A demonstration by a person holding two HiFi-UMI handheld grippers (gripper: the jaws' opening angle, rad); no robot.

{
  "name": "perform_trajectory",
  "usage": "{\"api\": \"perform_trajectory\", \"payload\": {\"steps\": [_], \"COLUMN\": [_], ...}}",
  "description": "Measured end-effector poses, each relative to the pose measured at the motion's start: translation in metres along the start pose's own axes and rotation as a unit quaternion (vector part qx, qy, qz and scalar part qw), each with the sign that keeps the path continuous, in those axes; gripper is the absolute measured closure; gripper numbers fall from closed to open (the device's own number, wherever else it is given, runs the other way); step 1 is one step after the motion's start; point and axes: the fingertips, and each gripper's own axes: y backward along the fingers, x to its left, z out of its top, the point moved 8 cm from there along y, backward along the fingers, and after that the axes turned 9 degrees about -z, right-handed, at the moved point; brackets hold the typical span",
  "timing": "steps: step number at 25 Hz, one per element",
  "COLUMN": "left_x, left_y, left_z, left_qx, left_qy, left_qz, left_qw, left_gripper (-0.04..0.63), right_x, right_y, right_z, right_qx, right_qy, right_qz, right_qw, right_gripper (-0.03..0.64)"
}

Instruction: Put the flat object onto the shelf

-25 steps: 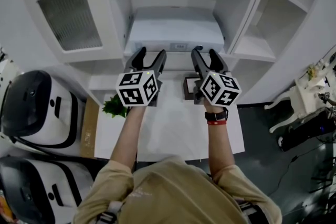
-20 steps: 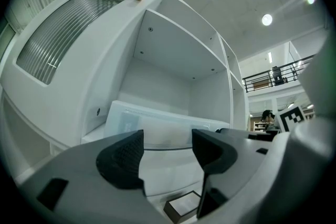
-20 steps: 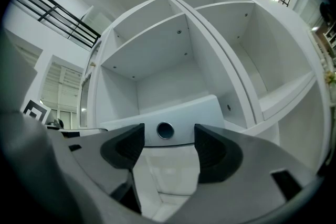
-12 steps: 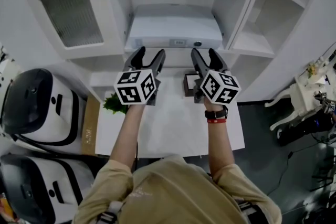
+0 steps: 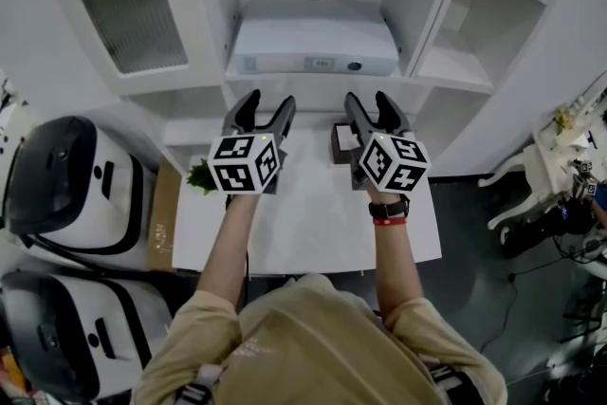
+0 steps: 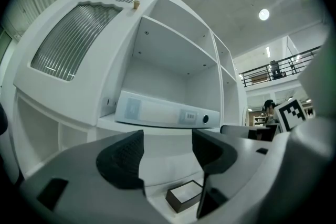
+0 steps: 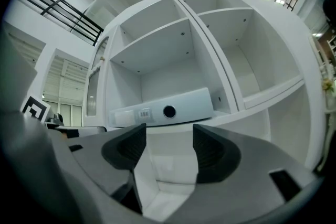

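Observation:
A flat white binder (image 5: 313, 38) lies on the middle shelf of the white cabinet (image 5: 432, 14), its spine with a label and round hole facing me (image 6: 157, 112) (image 7: 173, 107). My left gripper (image 5: 267, 101) (image 6: 167, 152) hovers below and in front of that shelf, open, with nothing between its jaws. My right gripper (image 5: 368, 98) (image 7: 169, 149) is level with it to the right. Its jaws are closing slightly and hold nothing. Neither gripper touches the binder.
A white table (image 5: 313, 223) stands under the grippers, with a small dark box with a white top (image 5: 341, 139) (image 6: 184, 195) and a green plant (image 5: 200, 175). A ribbed-glass cabinet door (image 5: 123, 0) stands open at left. Two black-and-white machines (image 5: 66, 190) sit left of the table.
The binder and shelf sit higher in the head view and the gap to both grippers has grown. The grippers stay side by side, empty.

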Motion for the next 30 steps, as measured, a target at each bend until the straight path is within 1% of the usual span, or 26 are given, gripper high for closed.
{"api": "perform_trajectory", "payload": {"steps": [4, 7, 13, 20, 22, 25, 30], "left_x": [-0.002, -0.001, -0.001, -0.005, -0.006, -0.006, -0.015], "left_y": [0.011, 0.020, 0.037, 0.056, 0.061, 0.067, 0.071], "left_z": [-0.013, -0.023, -0.041, -0.064, -0.072, -0.085, -0.105], "left_qx": [0.003, 0.007, 0.018, 0.026, 0.034, 0.042, 0.054], "left_qy": [-0.015, -0.025, -0.053, -0.077, -0.079, -0.072, -0.061], "left_qz": [0.009, 0.018, 0.032, 0.038, 0.042, 0.047, 0.041], "left_qw": [0.9998, 0.9995, 0.9979, 0.9960, 0.9955, 0.9954, 0.9959], "left_gripper": [0.304, 0.321, 0.376, 0.434, 0.440, 0.473, 0.489], "right_x": [0.002, 0.003, 0.000, -0.008, -0.009, -0.011, -0.009], "right_y": [0.008, 0.014, 0.030, 0.050, 0.055, 0.061, 0.070], "right_z": [-0.013, -0.022, -0.039, -0.066, -0.074, -0.084, -0.101], "right_qx": [0.012, 0.015, 0.005, 0.015, 0.020, 0.028, 0.045], "right_qy": [0.024, 0.038, 0.056, 0.070, 0.072, 0.074, 0.084], "right_qz": [-0.002, -0.003, -0.008, -0.016, -0.017, -0.020, -0.017], "right_qw": [1.000, 0.999, 0.998, 0.997, 0.997, 0.997, 0.995], "right_gripper": [0.327, 0.344, 0.388, 0.433, 0.447, 0.462, 0.477]}}
